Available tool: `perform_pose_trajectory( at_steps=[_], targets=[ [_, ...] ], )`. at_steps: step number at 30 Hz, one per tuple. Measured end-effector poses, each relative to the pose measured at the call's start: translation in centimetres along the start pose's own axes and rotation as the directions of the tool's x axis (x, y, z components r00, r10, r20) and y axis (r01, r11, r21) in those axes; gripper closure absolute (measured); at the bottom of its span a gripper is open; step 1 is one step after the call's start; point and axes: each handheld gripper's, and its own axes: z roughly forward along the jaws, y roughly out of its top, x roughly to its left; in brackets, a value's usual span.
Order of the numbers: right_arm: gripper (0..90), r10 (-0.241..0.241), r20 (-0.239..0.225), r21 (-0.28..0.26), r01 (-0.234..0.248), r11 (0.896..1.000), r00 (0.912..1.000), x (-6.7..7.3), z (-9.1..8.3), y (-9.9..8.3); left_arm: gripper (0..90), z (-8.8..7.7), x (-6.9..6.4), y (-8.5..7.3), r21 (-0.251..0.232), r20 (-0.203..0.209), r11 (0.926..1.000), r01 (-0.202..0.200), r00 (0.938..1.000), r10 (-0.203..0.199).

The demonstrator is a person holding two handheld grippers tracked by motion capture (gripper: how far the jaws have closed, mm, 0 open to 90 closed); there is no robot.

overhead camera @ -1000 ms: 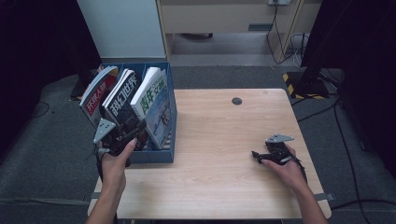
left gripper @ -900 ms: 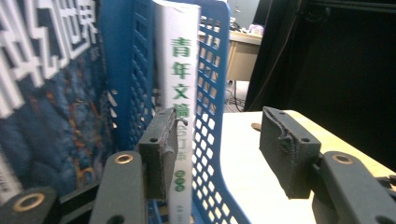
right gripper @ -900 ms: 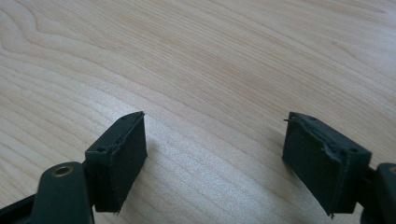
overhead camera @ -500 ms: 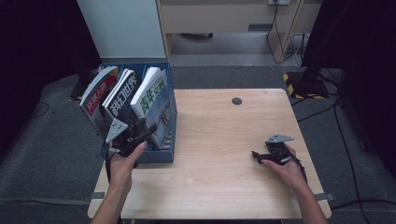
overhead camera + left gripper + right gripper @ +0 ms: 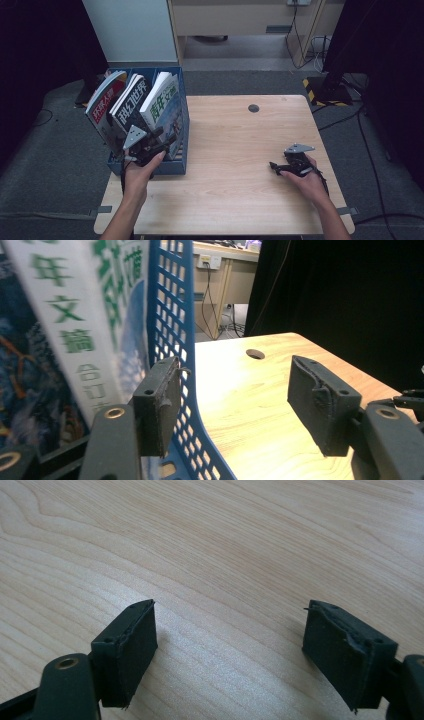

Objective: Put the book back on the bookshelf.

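A blue mesh file box (image 5: 183, 125) stands at the table's left edge with three magazines leaning in it: a red one (image 5: 102, 106), a dark one (image 5: 129, 102) and a white-and-green one (image 5: 162, 100). My left gripper (image 5: 162, 136) is at the box's right front corner. In the left gripper view its jaws (image 5: 235, 385) stand apart and have just been opening. The blue mesh wall (image 5: 172, 315) runs between them, close by the left pad, and the white-and-green magazine (image 5: 75, 325) sits behind that wall. My right gripper (image 5: 275, 166) rests low over the wood at the right, open with only bare table (image 5: 225, 555) between its jaws.
The wooden table (image 5: 240, 125) has a round cable hole (image 5: 253, 108) near its far edge. A pale cabinet (image 5: 132, 30) stands behind the box. Dark floor with cables surrounds the table, and a black stand base (image 5: 332, 90) sits at the back right.
My left hand has shifted to the right along the front of the box, toward its right wall, and its jaws stand wider. The right hand has kept still.
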Motion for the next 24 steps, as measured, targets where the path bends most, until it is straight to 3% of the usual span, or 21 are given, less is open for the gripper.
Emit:
perform_pose_trajectory(
  at_steps=[15, 24],
  targets=[
    [21.6, 0.000, 0.000, 0.000, 0.000, 1.000, 1.0000, 0.0, 0.0, 0.0, 31.5, 2.1, -0.9, 0.0, 0.028, 0.054, 0.9996, 0.009, 0.9985, -0.010],
    [21.5, 0.000, 0.000, 0.000, 0.000, 1.000, 1.0000, 0.0, 0.0, 0.0, 22.9, 3.3, -1.8, 0.2, 0.055, 0.081, 0.9985, 0.000, 0.9967, -0.005]
  ],
)
